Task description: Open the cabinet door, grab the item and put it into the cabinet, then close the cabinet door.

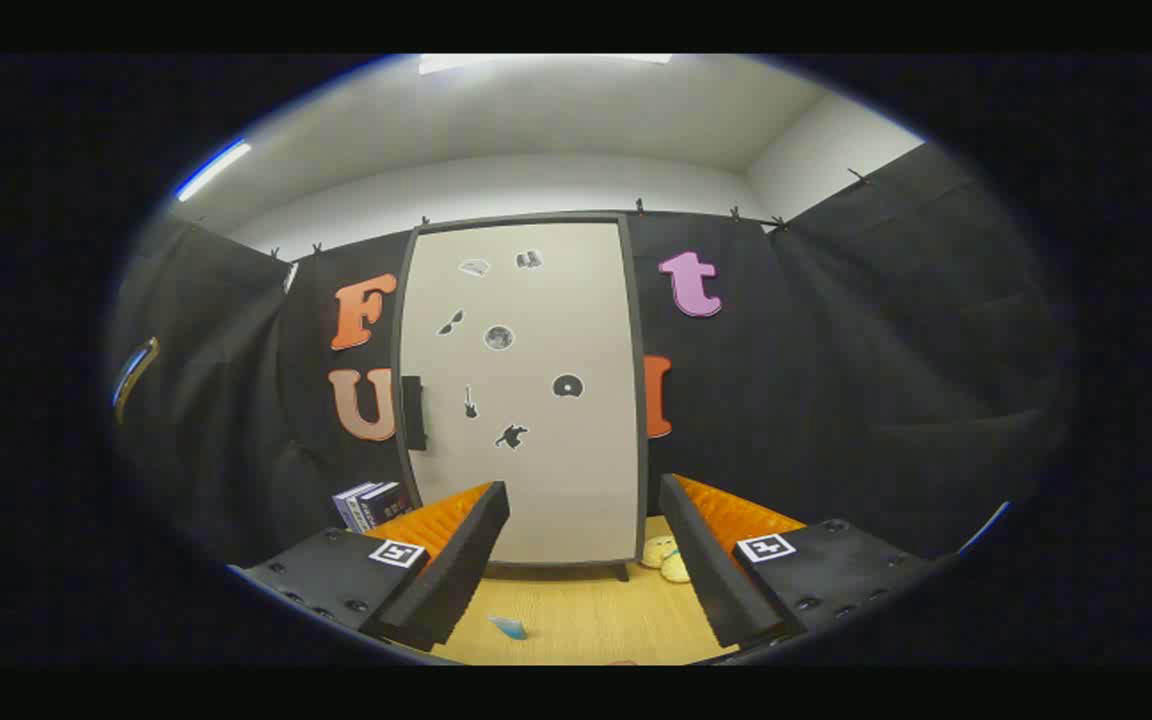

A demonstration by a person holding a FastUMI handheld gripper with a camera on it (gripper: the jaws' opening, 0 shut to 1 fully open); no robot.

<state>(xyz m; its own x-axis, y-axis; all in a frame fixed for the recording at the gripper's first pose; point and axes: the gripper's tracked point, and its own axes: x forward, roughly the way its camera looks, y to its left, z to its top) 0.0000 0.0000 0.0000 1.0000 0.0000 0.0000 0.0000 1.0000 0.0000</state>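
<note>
While fingers gape empty, hand-held gripper [584, 545] faces closed cabinet door [526, 390] dead ahead, dark handle [414, 412] upright at its left edge, plush item [667, 558] on surface [586, 615] lower right.

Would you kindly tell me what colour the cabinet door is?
Off-white with small black stickers, seen in the gripper view: cabinet door, beyond the open gripper.

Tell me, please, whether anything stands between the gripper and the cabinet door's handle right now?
Nothing visible does. The gripper has its fingers open and empty, facing the closed cabinet door. Its dark handle sits on the door's edge beyond the fingers, with open air between. The yellow plush toy lies on the table at the cabinet's foot, clear of that path.
</note>
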